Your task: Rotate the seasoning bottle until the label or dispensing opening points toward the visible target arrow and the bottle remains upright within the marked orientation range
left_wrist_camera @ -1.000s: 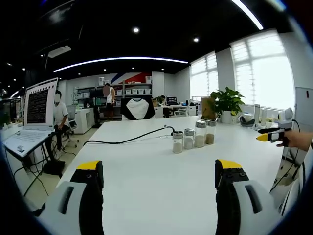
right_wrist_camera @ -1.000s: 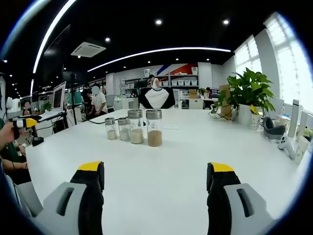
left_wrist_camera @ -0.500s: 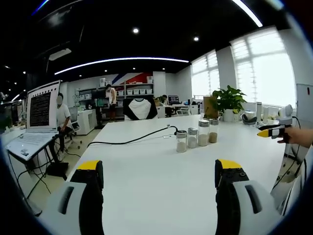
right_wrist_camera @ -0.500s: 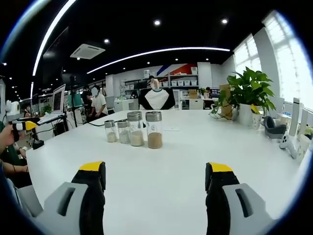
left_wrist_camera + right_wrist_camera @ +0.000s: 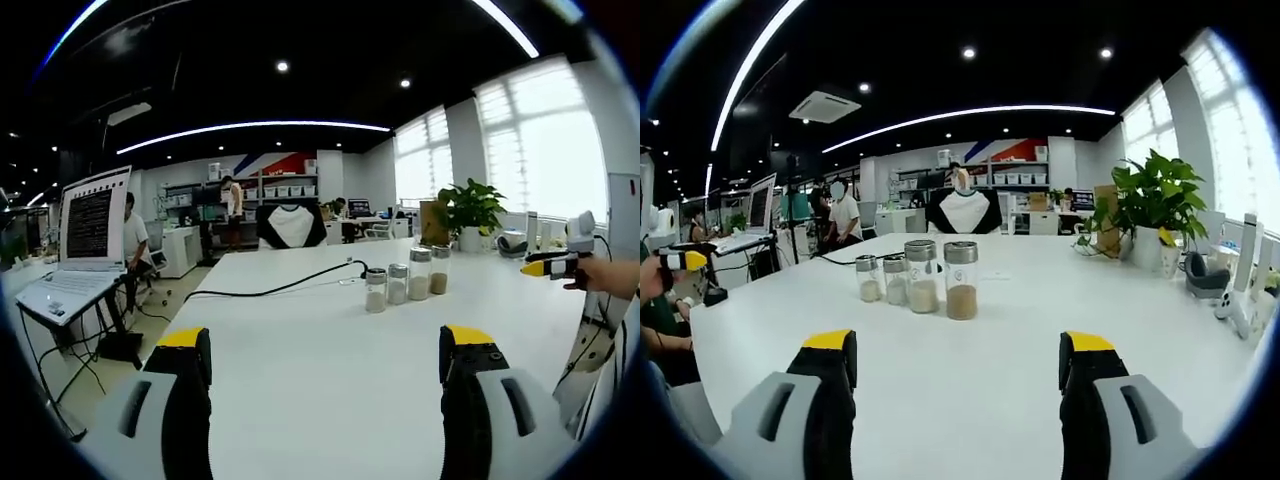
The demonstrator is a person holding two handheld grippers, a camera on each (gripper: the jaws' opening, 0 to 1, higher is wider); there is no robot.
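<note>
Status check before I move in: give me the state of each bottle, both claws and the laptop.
Four seasoning bottles: upright, capped, partly filled, in a row on the white table.
Left claw: open, empty.
Right claw: open, empty.
Laptop: open, screen lit.

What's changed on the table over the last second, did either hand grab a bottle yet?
No grab yet. Both tongs, left and right, remain open and empty, well short of the four seasoning bottles. The bottles' shift across both views is just camera drift; they stand upright in the same row on the white table. The black cable lies as before.
</note>
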